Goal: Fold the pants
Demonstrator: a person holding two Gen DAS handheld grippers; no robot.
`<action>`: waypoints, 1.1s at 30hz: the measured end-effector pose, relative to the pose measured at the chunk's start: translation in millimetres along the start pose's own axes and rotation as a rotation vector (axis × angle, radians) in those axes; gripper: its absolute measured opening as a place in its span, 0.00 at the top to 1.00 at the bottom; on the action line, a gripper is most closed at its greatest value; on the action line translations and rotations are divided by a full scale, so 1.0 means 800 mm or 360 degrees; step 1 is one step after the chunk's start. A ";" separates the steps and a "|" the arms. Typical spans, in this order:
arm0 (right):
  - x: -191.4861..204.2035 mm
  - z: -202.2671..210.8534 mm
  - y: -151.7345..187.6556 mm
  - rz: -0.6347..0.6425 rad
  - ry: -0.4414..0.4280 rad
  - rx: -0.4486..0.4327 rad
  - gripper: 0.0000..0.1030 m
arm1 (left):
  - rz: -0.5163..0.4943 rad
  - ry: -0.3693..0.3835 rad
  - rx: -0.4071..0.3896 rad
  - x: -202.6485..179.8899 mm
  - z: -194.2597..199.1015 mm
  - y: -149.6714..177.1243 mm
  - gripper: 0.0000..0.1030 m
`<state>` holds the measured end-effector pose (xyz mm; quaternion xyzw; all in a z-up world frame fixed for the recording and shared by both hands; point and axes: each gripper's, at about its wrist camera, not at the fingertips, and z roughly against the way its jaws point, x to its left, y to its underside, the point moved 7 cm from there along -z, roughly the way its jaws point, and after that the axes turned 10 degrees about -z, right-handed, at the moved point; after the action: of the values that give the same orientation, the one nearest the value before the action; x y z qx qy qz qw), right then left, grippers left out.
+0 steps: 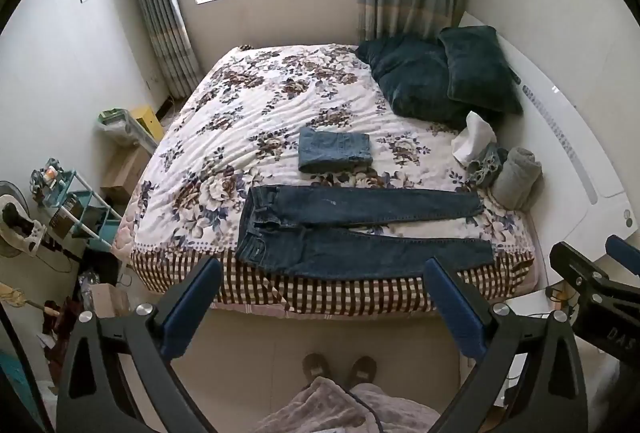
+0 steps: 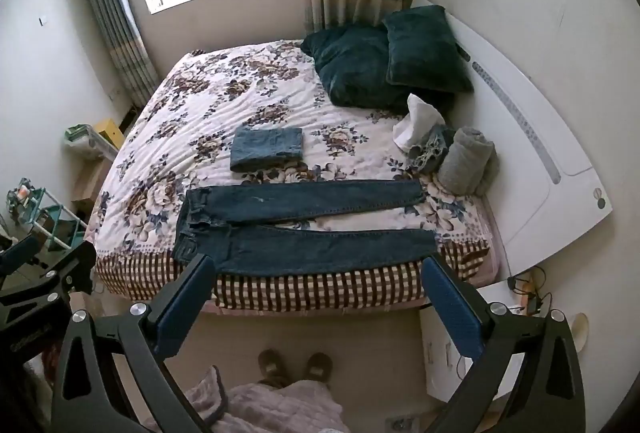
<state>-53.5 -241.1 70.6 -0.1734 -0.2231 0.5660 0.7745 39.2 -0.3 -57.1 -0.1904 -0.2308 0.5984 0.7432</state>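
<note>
Over by the left wall a small teal rack (image 1: 86,211) stands crowded with odds and ends, and beside it the bed (image 1: 280,101) fills the room, its quilted cover soft and rippled, printed with brown and blue flowers, with a brown-and-white checked sheet (image 1: 320,291) hanging down the near edge. The dark denim pants (image 1: 360,229) lie flat along that near edge, waistband to the left, the two long narrow legs stretched rightward and parted by a thin wedge of cover. Just behind them sits a paler pair of folded jeans (image 1: 335,150), a neat rectangular bundle. Further right, two plump dark-green plush pillows (image 1: 444,77) lean at the white curved headboard (image 1: 568,137), and near them a rolled grey towel (image 1: 516,179) lies next to a crumpled white cloth (image 1: 474,141). The left tool (image 1: 323,307) hovers short of the bed, its blue-padded fingers spread wide with nothing between them. The right tool (image 2: 319,307) hangs likewise beside it, released and empty, its ribbed blue pads apart. Below, a person's slippered feet (image 2: 295,364) stand on the pale floor.
</note>
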 end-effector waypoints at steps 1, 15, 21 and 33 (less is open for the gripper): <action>-0.001 0.000 0.000 0.0000 -0.0004 0.0000 0.00 | 0.0001 -0.0002 0.0001 0.000 0.000 0.000 0.00; -0.002 0.010 -0.004 -0.0005 -0.0024 -0.0003 0.00 | -0.0008 -0.0010 -0.0010 0.005 0.008 -0.038 0.00; -0.005 0.009 -0.002 -0.0005 -0.0032 -0.0007 0.00 | -0.0009 -0.0021 -0.0020 0.002 0.008 -0.035 0.00; 0.009 0.015 -0.015 -0.0002 -0.0040 -0.0016 0.00 | -0.0014 -0.0020 -0.0031 0.000 0.012 -0.034 0.00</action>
<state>-48.7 -237.3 87.7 -0.1699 -0.2358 0.5665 0.7711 55.9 -6.3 -34.1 -0.1929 -0.2421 0.5940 0.7425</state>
